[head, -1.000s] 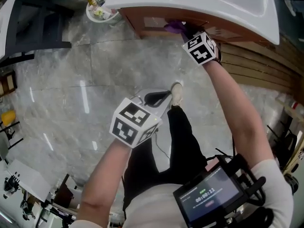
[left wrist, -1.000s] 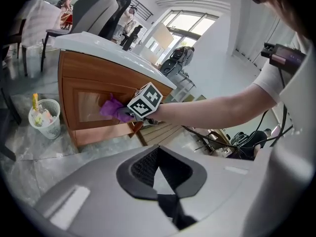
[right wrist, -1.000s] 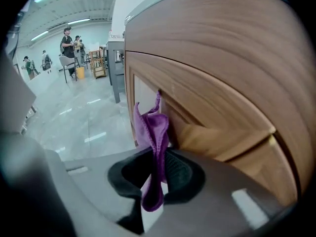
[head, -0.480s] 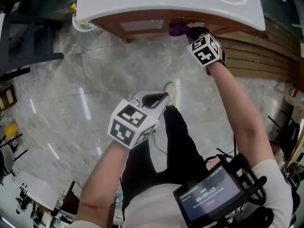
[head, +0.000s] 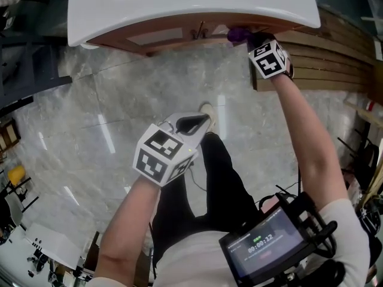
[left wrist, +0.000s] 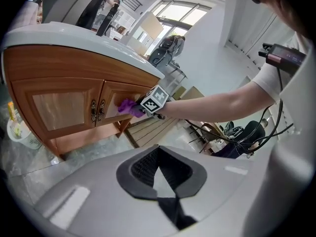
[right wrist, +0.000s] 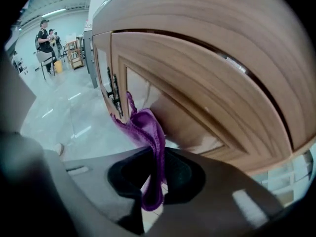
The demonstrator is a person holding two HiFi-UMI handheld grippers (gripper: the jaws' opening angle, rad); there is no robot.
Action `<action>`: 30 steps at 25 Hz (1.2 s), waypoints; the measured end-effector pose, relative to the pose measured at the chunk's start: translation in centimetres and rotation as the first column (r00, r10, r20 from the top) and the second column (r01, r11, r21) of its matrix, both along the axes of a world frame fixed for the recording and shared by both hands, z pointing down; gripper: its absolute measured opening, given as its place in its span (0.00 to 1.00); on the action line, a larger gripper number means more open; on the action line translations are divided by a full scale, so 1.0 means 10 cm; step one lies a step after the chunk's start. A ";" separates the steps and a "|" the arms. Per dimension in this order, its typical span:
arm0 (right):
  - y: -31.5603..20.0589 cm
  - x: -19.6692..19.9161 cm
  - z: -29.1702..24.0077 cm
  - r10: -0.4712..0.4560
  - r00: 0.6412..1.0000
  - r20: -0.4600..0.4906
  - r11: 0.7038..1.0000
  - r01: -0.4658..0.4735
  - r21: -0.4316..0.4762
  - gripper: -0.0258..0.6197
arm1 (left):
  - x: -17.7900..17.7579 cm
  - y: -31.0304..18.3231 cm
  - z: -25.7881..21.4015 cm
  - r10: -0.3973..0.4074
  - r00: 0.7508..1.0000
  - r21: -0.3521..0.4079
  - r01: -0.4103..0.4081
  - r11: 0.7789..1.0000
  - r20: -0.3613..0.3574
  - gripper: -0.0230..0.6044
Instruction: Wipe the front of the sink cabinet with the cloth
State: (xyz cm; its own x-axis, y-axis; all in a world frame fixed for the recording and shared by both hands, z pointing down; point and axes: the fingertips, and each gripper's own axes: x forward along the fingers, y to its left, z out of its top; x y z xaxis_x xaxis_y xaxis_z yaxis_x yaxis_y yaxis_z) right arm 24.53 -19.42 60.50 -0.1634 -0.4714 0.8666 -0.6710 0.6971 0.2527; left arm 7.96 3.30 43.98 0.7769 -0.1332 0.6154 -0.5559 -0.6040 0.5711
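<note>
The purple cloth (head: 238,36) (left wrist: 128,106) (right wrist: 147,132) is pressed against the right door of the wooden sink cabinet (head: 161,36) (left wrist: 59,102) (right wrist: 197,83), just right of the paired door handles (left wrist: 97,111) (right wrist: 114,95). My right gripper (head: 252,42) (right wrist: 153,181) is shut on the cloth, which bunches between its dark pads. The white sink top (head: 191,2) overhangs the cabinet and hides most of its front in the head view. My left gripper (head: 194,123) (left wrist: 160,181) hangs over the floor, well back from the cabinet. It is shut with nothing in it.
A white bucket (left wrist: 19,132) with bottles stands at the cabinet's left foot. Slatted wooden boards (head: 326,64) (left wrist: 148,127) lie on the floor to the right. My shoe (head: 207,110) rests on the grey marble floor (head: 90,112). People stand far off (right wrist: 45,36).
My right gripper has slid the cloth rightward along the cabinet front. The head view has shifted, showing more of the sink. The left gripper has barely moved.
</note>
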 end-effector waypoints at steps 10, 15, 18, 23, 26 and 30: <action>-0.07 0.84 0.01 0.105 0.994 -0.032 0.994 -0.105 -0.012 0.12 | 0.32 -0.15 0.03 0.032 0.999 0.004 -0.032 0.999 -0.002 0.05; -0.05 1.21 0.06 0.163 0.984 -0.070 0.986 -0.165 -0.022 0.12 | 0.37 -0.15 0.05 0.040 0.999 0.003 -0.040 0.999 -0.006 0.05; 0.02 1.39 0.12 0.221 0.971 -0.093 0.974 -0.226 -0.037 0.13 | 0.32 -0.16 0.07 0.035 0.999 0.003 -0.035 0.999 -0.007 0.05; 0.15 1.40 0.11 0.236 0.968 -0.088 0.970 -0.240 -0.040 0.13 | 0.24 -0.14 0.05 0.009 1.000 0.005 -0.009 1.000 -0.010 0.05; 0.38 1.15 0.11 0.203 0.976 -0.074 0.977 -0.207 -0.056 0.13 | 0.12 -0.12 0.01 -0.006 1.000 0.011 0.006 1.000 -0.012 0.05; 0.78 0.45 0.21 0.107 0.994 -0.035 0.990 -0.110 -0.089 0.12 | -0.17 -0.03 -0.01 -0.033 0.999 0.016 0.033 0.999 -0.009 0.05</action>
State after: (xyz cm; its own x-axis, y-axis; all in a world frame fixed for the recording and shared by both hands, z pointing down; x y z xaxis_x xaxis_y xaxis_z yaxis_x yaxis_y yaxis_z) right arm 29.03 -11.58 62.63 -0.0885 -0.4042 0.9104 -0.7367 0.6416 0.2133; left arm 6.25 3.02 43.86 0.7771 -0.1690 0.6063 -0.5710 -0.5945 0.5662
